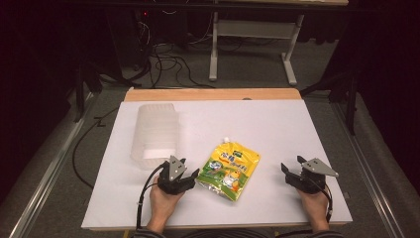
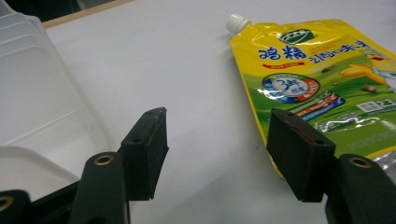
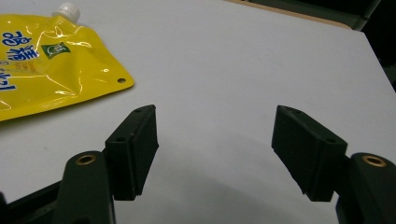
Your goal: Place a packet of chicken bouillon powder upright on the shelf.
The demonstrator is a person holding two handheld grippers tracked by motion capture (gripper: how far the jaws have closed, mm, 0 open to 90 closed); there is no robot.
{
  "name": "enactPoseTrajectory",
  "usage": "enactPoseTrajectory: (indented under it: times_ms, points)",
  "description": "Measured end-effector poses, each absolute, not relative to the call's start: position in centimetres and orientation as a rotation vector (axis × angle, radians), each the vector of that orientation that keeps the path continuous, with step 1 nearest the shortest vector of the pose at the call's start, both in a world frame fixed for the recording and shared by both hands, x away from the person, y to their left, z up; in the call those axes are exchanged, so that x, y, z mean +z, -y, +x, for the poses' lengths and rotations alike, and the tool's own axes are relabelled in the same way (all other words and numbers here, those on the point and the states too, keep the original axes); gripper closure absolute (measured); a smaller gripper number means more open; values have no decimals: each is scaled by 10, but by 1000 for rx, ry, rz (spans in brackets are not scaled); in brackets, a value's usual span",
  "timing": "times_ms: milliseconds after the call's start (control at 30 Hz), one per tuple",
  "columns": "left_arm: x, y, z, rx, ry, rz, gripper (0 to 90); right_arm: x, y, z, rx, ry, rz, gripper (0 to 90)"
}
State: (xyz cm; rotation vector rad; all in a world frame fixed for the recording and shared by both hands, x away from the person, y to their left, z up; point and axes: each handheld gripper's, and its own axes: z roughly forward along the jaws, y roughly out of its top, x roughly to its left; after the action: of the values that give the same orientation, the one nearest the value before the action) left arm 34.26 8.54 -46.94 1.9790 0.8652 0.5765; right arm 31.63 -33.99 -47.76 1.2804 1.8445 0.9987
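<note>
A yellow spouted pouch [image 1: 229,169] with a white cap lies flat on the white table [image 1: 267,124], near the front middle. My left gripper [image 1: 190,167] stands open just left of the pouch's near corner. In the left gripper view its jaws [image 2: 217,121] hold nothing, and the right-hand jaw sits at the edge of the pouch [image 2: 327,79]. My right gripper [image 1: 292,164] rests open to the right of the pouch, apart from it. In the right gripper view the jaws [image 3: 214,114] frame bare table, with the pouch [image 3: 46,70] off at the upper left.
A clear plastic container [image 1: 153,134] sits at the table's left, just beyond my left gripper, and its rim [image 2: 37,93] is close in the left gripper view. A wooden strip [image 1: 213,94] edges the far side. Cables and a white stand [image 1: 218,44] lie on the floor beyond.
</note>
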Motion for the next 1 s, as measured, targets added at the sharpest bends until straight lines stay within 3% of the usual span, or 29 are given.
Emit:
enactPoseTrajectory:
  times_ms: [667, 833, 1000]
  points:
    - [-437, -45, 367, 383, -890, 2064, 346, -477, 341, 316, 1002, -1839, 1272, 322]
    - [-430, -34, 384, 237, -883, 2130, 344, -477, 341, 315, 1012, -1839, 1260, 319]
    - [-427, -24, 397, 198, -889, 2168, 326, -477, 341, 315, 1019, -1834, 1265, 319]
